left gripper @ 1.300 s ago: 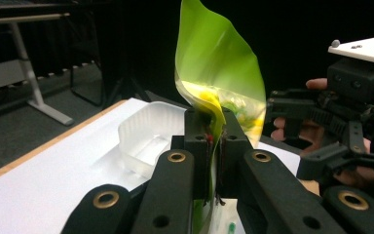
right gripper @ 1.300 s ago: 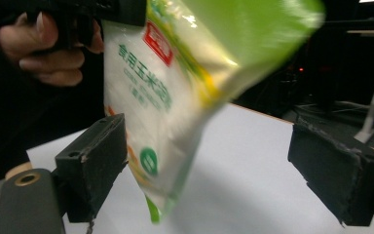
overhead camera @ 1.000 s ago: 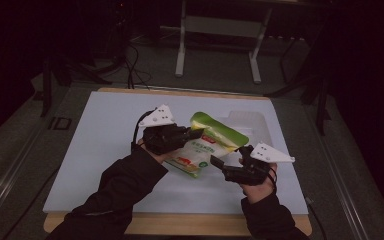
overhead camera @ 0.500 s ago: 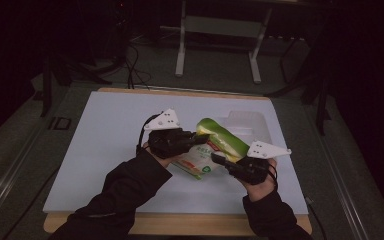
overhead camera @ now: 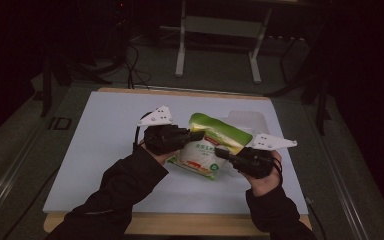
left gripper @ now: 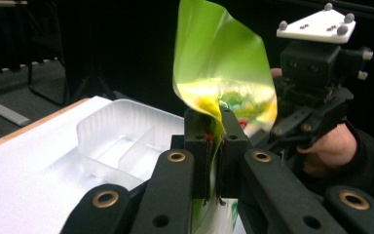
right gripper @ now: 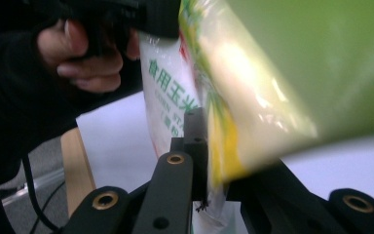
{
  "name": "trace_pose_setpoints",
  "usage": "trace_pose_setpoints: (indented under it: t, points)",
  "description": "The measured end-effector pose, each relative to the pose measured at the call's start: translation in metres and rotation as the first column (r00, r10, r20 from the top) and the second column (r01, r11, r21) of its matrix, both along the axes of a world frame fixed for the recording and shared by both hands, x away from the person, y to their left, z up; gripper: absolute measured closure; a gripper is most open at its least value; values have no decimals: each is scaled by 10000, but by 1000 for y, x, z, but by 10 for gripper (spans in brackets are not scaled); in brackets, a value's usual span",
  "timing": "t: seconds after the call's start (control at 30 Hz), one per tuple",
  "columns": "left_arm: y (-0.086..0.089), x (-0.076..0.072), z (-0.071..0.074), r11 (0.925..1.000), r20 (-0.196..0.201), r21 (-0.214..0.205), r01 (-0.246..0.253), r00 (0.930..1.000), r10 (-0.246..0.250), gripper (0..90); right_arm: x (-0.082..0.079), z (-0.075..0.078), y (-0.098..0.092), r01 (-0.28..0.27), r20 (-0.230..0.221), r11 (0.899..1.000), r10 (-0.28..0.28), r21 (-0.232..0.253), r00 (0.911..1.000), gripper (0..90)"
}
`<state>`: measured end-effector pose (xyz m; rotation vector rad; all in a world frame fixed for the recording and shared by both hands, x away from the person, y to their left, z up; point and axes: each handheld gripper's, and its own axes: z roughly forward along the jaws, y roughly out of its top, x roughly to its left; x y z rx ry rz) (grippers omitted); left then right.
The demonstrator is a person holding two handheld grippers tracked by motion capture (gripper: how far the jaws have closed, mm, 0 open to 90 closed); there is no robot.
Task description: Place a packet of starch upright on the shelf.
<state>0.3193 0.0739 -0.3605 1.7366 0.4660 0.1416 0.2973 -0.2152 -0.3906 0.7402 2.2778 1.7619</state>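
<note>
The bag [overhead camera: 211,147] hangs above the middle of the surface [overhead camera: 95,150], held off it between both hand-held grippers. In the high view the left hand-held gripper [overhead camera: 197,136] comes in from 9 o'clock and bites the bag's left edge; the right hand-held gripper [overhead camera: 221,152] comes in from 4 o'clock and bites the lower right edge. The left gripper view shows the left jaws closed on the green film of the bag [left gripper: 219,73], the sheet rising between them and curling over. The right gripper view shows the bag [right gripper: 209,97] pinched at its seam between the right jaws, which look closed on it, though the film hides part of one jaw.

The bag's long axis runs roughly from 11 o'clock to 5 o'clock, green top end toward the far side, white printed end toward the person. The clear tray [overhead camera: 245,120] sits on the surface just behind the bag at about 1 o'clock, on the right gripper's side; in the left gripper view the tray [left gripper: 121,141] shows two compartments, apparently empty.

My judgement: the coming move turns on the two grips lying on opposite edges, so pulling apart along 9 to 3 would strain the seam. The right hand is nearer the tray, so it would steer any pour
</note>
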Motion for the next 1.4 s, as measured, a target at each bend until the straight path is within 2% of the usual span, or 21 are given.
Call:
trace_pose_setpoints:
  t: [0.13,0.23,0.3,0.33,0.37,0.4,0.43,0.47,0.53,0.63,0.67,0.8,0.9,1.03,1.13,1.2,1.33,1.4]
  points:
    - [0,2,1,9998,-78,-149,110,9999,-112,868,1,6,-2,-25,84,10000,25,-87,10000,859]
    - [1,3,4,9993,63,-221,305,9995,-303,864,1,9,-3,-60,156,9999,62,-118,9999,860]
    - [2,3,6,9985,173,-347,425,9990,-419,821,1,13,-4,-83,268,9999,86,-124,9996,861]
    - [3,3,7,9976,253,-479,509,9984,-497,737,1,15,-5,-86,304,9999,90,-118,9995,861]
    - [3,3,7,9976,253,-479,509,9984,-497,616,1,15,-5,-86,304,9999,90,-118,9995,861]
    - [5,2,7,9986,314,-462,267,9992,-253,616,2,17,-7,-51,383,9999,56,-133,9993,862]
    - [6,2,6,9986,358,-490,199,9992,-182,461,4,22,-12,49,366,10000,-52,80,9993,862]
    - [8,2,4,9988,332,-474,84,9994,-69,399,4,23,-14,110,387,9998,-116,157,9992,862]
    - [13,2,0,9982,164,-601,68,9998,-59,315,7,29,-20,280,464,9991,-294,310,9985,861]
    - [18,1,-7,9994,-48,-252,-222,9997,221,170,11,39,-29,622,636,9969,-651,475,9958,861]
    - [19,-1,-10,9993,-37,-86,-372,9993,372,148,12,42,-33,751,673,9958,-786,532,9946,861]
    - [27,-7,-20,9981,-112,281,-552,9984,555,94,17,50,-43,1114,843,9920,-1161,590,9896,861]
    - [33,-13,-30,9963,-241,332,-797,9965,805,7,24,55,-55,1485,911,9872,-1534,589,9839,861]
    - [46,-18,-46,9917,-509,540,-1164,9916,1192,4,35,55,-69,1897,831,9811,-1922,376,9778,861]
    - [57,-19,-60,9882,-768,341,-1492,9855,1514,0,41,52,-78,2229,845,9747,-2232,141,9711,861]
    - [62,-20,-67,9853,-852,408,-1662,9819,1691,0,46,49,-85,2397,774,9708,-2393,41,9678,861]
    - [70,-24,-82,9826,-708,489,-1790,9807,1822,0,55,43,-99,2584,665,9660,-2573,-82,9640,860]
    - [72,-26,-86,9818,-630,533,-1821,9807,1853,0,59,41,-105,2665,659,9633,-2641,-309,9623,860]
